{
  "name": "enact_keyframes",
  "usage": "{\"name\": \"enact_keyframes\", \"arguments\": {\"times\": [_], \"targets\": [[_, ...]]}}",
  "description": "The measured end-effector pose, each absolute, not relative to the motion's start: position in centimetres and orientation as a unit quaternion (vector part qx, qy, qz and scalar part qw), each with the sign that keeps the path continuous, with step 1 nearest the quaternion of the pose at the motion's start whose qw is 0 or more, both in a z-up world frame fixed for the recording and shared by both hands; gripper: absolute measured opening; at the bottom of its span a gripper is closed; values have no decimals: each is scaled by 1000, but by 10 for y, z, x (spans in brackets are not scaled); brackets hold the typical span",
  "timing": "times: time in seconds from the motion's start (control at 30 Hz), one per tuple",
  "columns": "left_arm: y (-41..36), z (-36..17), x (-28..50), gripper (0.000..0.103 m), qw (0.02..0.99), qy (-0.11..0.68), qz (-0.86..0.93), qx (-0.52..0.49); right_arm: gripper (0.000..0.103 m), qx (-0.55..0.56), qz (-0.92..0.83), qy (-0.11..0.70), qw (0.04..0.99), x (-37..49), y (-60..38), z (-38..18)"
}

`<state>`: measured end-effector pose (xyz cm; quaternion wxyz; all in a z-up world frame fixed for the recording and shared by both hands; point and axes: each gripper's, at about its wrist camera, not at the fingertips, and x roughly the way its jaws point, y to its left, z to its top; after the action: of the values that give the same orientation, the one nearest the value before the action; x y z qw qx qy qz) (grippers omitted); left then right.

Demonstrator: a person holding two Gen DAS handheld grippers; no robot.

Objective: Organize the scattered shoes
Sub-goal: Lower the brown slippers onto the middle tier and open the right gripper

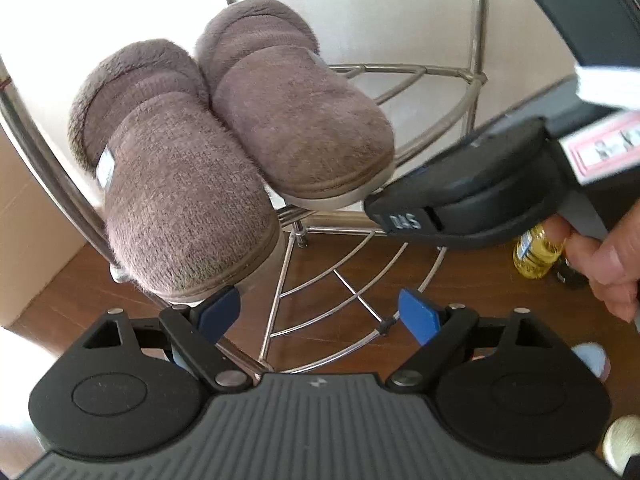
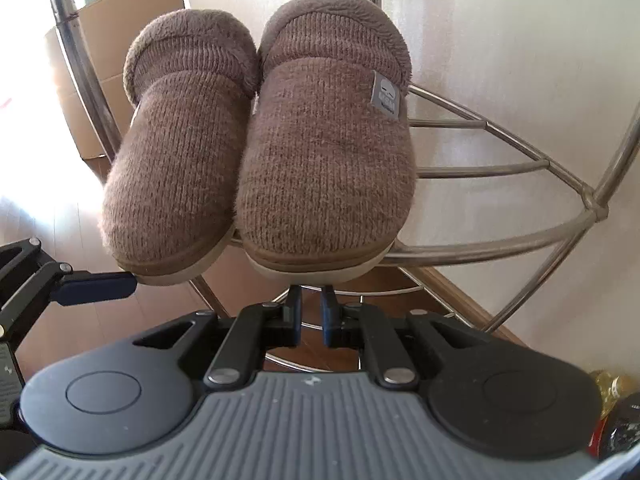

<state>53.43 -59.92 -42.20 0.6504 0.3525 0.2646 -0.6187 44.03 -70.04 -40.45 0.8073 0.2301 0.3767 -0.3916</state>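
Both slippers [image 2: 256, 152] look soft and light, best pinched by the sole; left gripper [image 1: 318, 312] wide, right gripper [image 2: 311, 312] closed, empty.

Wire rack shelf [image 2: 500, 168] carries two brown slippers [image 2: 320, 160] side by side.

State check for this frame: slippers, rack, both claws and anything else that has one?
Left slipper: on the rack, toe overhanging the front.
Right slipper: on the rack, touching the left one.
Rack: upright, lower shelf bare where visible.
Left claw: open, holding nothing.
Right claw: shut, empty, just below the right slipper's toe.
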Motion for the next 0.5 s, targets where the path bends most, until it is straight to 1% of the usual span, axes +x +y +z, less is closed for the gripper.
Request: {"name": "enact_keyframes", "arguments": {"times": [0.07, 0.1, 0.13, 0.2, 0.23, 0.27, 0.33, 0.43, 0.5], "targets": [[-593, -423, 533, 88, 659, 291, -603, 343, 10, 232, -391, 369, 811, 432, -697, -402], [-590, -424, 531, 88, 663, 308, -592, 340, 12, 231, -391, 365, 812, 428, -695, -400], [-586, -425, 528, 88, 666, 326, -580, 337, 17, 233, -392, 364, 812, 422, -692, -398], [-582, -425, 524, 88, 675, 356, -554, 333, 19, 245, -397, 362, 807, 410, -686, -390], [-578, -425, 521, 88, 684, 382, -530, 325, 22, 255, -399, 360, 804, 403, -686, -388], [-576, -423, 520, 88, 688, 402, -515, 315, 28, 260, -401, 358, 802, 399, -690, -390], [-573, -418, 520, 88, 698, 452, -472, 292, 36, 276, -408, 350, 797, 383, -687, -381], [-565, -408, 516, 88, 709, 498, -421, 267, 38, 279, -408, 345, 798, 365, -667, -353], [-564, -396, 510, 88, 716, 514, -397, 254, 44, 278, -407, 344, 799, 353, -659, -339]]}}
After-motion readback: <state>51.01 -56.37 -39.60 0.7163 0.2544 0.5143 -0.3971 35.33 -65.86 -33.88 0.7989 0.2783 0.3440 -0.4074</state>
